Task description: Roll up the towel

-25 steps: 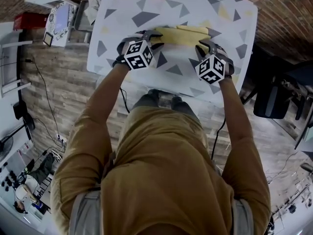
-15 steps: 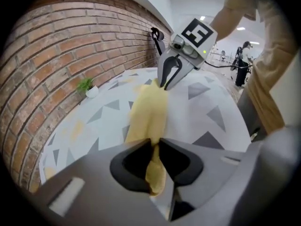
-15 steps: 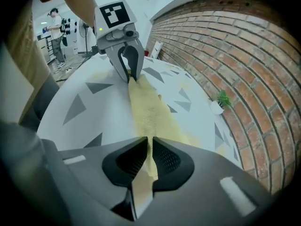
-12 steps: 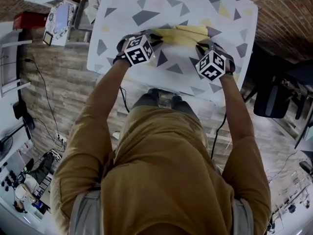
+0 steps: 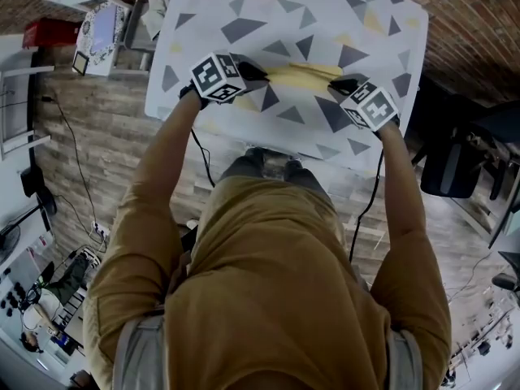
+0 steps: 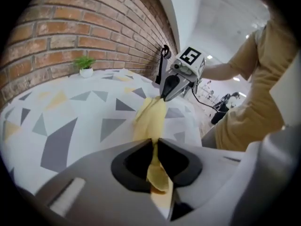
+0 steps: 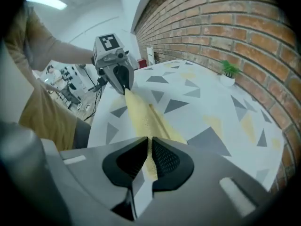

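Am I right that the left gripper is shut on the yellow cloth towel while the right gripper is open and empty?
No: the right gripper is shut on the yellow cloth towel too, as the right gripper view shows.

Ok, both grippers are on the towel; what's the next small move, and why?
The left gripper and right gripper have just closed their jaws on opposite ends of the yellow towel, which stretches between them above the table. I'd probably turn both together, winding the pinched edge over the rest.
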A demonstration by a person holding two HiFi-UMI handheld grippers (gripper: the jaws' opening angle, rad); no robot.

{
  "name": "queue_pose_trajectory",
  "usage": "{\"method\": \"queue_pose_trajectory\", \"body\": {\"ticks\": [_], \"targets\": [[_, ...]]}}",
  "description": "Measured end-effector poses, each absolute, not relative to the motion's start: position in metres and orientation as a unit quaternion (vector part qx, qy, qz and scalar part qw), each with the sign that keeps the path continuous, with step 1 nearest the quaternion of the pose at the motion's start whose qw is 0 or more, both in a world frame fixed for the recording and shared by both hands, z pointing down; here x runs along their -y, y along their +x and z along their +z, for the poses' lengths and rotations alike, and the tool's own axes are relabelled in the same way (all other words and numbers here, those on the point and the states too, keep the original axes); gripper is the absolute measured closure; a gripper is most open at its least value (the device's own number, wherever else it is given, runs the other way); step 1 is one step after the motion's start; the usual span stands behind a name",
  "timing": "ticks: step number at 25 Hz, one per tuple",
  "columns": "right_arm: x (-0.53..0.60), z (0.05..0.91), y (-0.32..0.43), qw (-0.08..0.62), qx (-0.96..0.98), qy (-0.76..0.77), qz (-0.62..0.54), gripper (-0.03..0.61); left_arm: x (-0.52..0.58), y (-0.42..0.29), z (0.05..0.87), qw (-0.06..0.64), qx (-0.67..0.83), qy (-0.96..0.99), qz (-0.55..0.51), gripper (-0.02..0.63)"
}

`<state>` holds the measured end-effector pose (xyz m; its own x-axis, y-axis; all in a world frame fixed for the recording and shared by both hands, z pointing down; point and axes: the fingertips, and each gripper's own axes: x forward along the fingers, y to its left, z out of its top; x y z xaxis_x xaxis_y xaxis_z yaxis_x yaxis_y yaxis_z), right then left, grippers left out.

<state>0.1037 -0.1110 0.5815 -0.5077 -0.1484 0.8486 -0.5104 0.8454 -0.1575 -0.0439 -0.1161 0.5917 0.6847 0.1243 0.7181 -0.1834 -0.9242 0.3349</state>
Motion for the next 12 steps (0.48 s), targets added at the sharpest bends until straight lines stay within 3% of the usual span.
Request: {"method": "queue_pose_trajectory", "body": {"ticks": [5, 10, 12], "targets": [[0.138, 0.576, 0.108, 0.441, 0.840, 0.232, 0.213, 0.543, 0.120, -0.042, 0.596, 0.276, -0.010, 0.876, 0.395, 0.514], [0.131, 0.556, 0.104, 0.468, 0.845, 0.250, 0.064, 0.536, 0.130, -0.038, 0.603, 0.310, -0.021, 0.861, 0.403, 0.514], [0.113, 0.561, 0.090, 0.487, 0.845, 0.220, 0.008, 0.451, 0.131, -0.037, 0.601, 0.314, -0.029, 0.859, 0.403, 0.514]]}}
